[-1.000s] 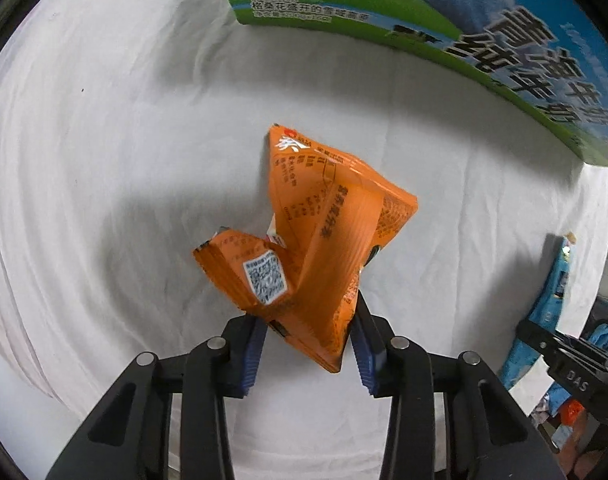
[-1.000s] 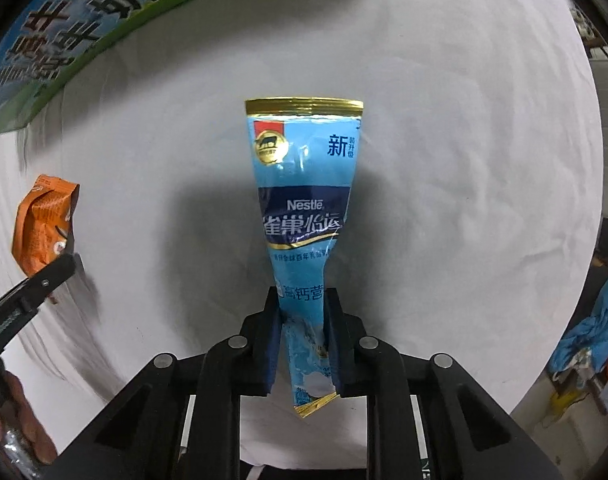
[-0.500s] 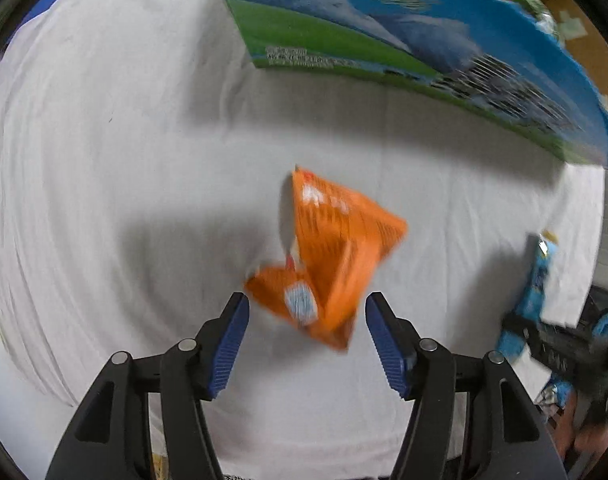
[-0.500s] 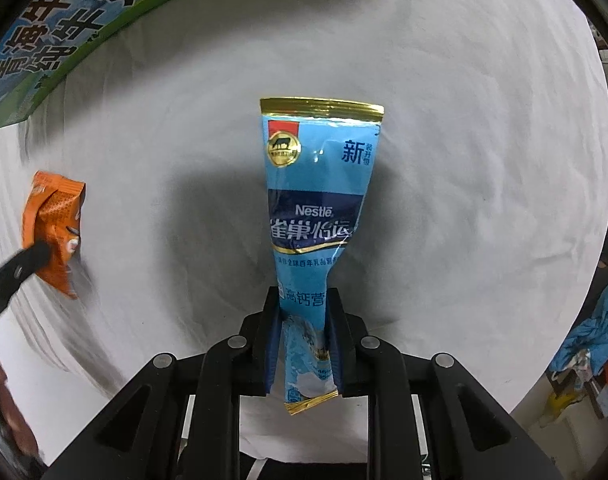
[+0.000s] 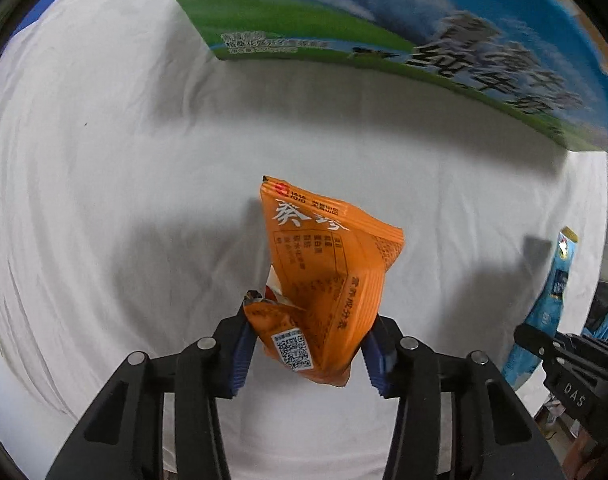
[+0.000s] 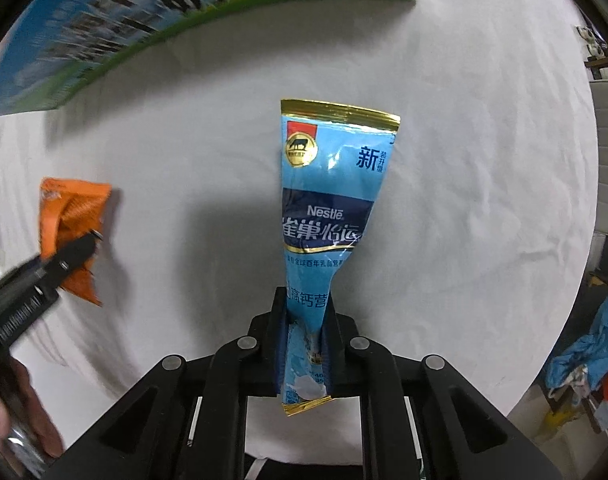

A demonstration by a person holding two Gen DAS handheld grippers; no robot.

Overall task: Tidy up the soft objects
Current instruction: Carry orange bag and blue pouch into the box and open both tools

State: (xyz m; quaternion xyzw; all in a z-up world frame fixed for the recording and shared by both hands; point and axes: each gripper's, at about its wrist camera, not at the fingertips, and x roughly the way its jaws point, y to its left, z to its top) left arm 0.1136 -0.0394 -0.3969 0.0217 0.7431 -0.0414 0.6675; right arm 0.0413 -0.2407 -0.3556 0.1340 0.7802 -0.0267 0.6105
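— Orange snack packet: where is it?
— Pinched between the left gripper fingers, above the white cloth, near the milk carton.
— And the blue milk-powder sachet?
— Right gripper clamps its lower end; it points toward the carton.

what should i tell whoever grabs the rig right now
Left gripper: shut on the orange snack packet, held above the white cloth.
Right gripper: shut on the lower end of the blue Nestle sachet, which stands up from the jaws, gold-sealed top free.
The printed milk carton lies at the far edge of the cloth.
Done: both soft packs are picked up.
Left: neither is set down yet; where they go is not shown. More blue and orange packs lie off the table's right edge.
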